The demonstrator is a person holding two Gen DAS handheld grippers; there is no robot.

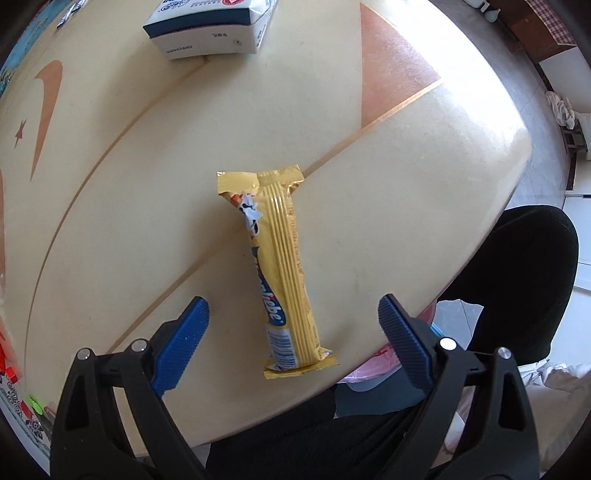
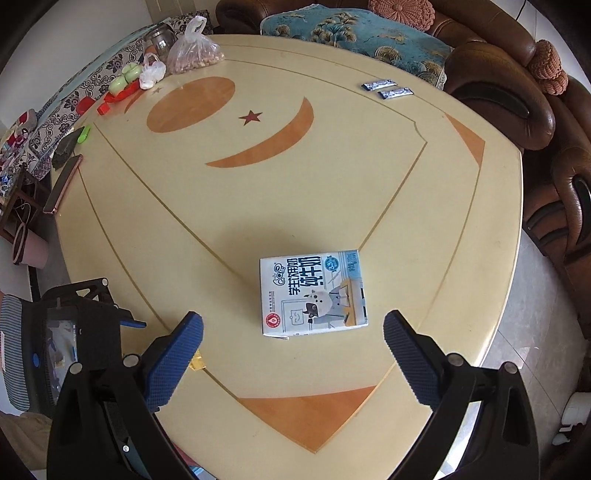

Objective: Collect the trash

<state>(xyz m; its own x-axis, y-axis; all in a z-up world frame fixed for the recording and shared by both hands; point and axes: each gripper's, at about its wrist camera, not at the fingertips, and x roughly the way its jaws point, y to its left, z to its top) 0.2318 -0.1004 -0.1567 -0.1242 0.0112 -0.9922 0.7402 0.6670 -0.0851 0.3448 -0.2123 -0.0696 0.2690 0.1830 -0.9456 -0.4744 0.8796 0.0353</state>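
A yellow snack wrapper [image 1: 284, 273] lies lengthwise on the cream table [image 1: 406, 177] near its edge. My left gripper [image 1: 293, 314] is open above it, blue fingers either side of the wrapper's near end, not touching. A white-and-blue milk carton [image 2: 314, 293] lies flat on the table; it also shows in the left wrist view [image 1: 210, 27]. My right gripper [image 2: 293, 332] is open and empty just short of the carton. A corner of the yellow wrapper [image 2: 196, 363] peeks out beside the right gripper's left finger. Two small blue sachets [image 2: 386, 88] lie at the table's far side.
A phone [image 2: 62, 184], green and red items [image 2: 110, 92], plastic bags [image 2: 192, 51] and a jar [image 2: 160, 37] line the table's far left. A brown sofa [image 2: 517, 92] curves behind. A pink bag [image 1: 373, 365] sits below the table edge near a dark-clothed leg [image 1: 517, 277].
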